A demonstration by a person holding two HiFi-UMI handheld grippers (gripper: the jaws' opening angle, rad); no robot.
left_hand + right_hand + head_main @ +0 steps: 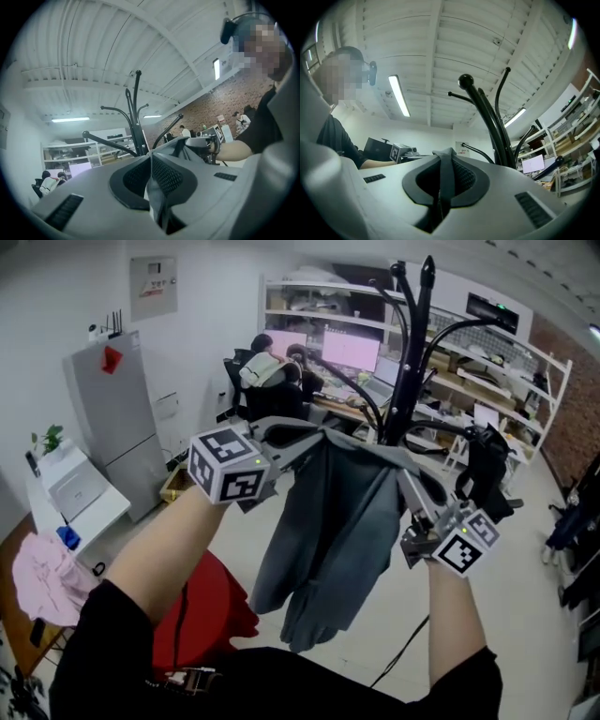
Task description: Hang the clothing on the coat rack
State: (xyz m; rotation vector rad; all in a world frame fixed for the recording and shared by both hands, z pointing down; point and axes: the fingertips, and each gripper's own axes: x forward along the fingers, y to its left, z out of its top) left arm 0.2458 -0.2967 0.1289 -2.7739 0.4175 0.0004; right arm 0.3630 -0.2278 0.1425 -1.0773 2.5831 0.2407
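Just in front of the coat rack (410, 362), a grey garment (337, 521) hangs spread between two grippers. The left gripper (314, 434) is clamped tight on one top edge, the right gripper (401, 463) on the other, close to the pole.

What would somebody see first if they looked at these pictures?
A grey piece of clothing hangs in the middle, stretched between the left gripper and the right gripper, both shut on its top edge. Right behind it stands a tall black coat rack with curved arms. At the lower left, what looks like a red cloth lies on the floor.
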